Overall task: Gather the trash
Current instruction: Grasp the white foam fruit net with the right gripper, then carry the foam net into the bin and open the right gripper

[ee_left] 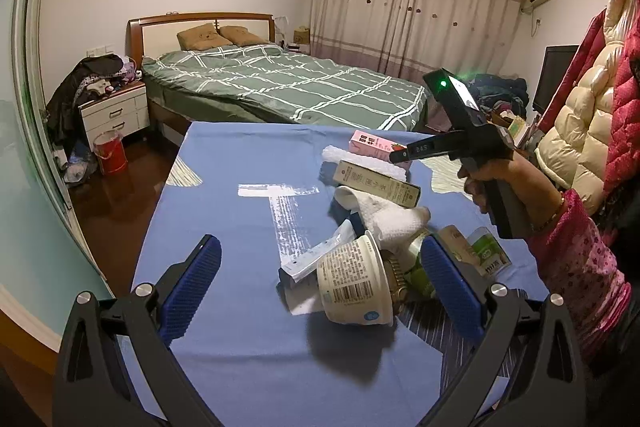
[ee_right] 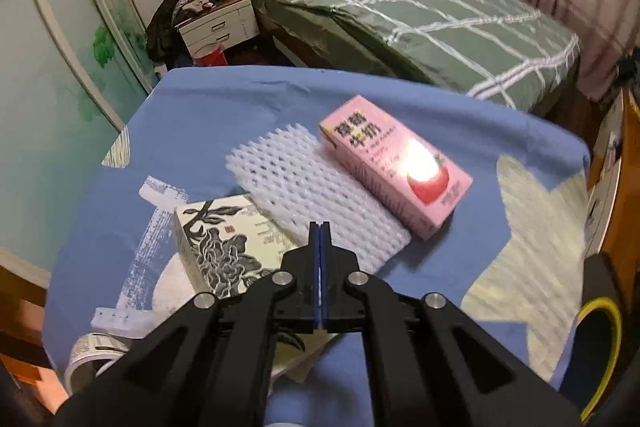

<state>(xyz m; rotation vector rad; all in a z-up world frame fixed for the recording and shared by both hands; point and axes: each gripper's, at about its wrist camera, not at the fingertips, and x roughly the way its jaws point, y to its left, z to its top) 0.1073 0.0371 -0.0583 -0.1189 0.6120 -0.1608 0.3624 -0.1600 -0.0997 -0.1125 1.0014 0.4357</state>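
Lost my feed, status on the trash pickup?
Left hand-held gripper open at paper cup. Right hand-held gripper shut, empty, above foam net. Nothing blocking.

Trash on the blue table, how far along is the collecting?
Nothing looks collected yet, and no bin shows. The cup, tissue, pink carton, foam net and flower-print box all lie on the table. Left gripper stands open around the cup; right gripper is shut and empty. All pickups remain.

Warm indoor light; glare spot on pink carton [ee_right: 394,173]; right view motion-blurred; fisheye-bent, dark corners.
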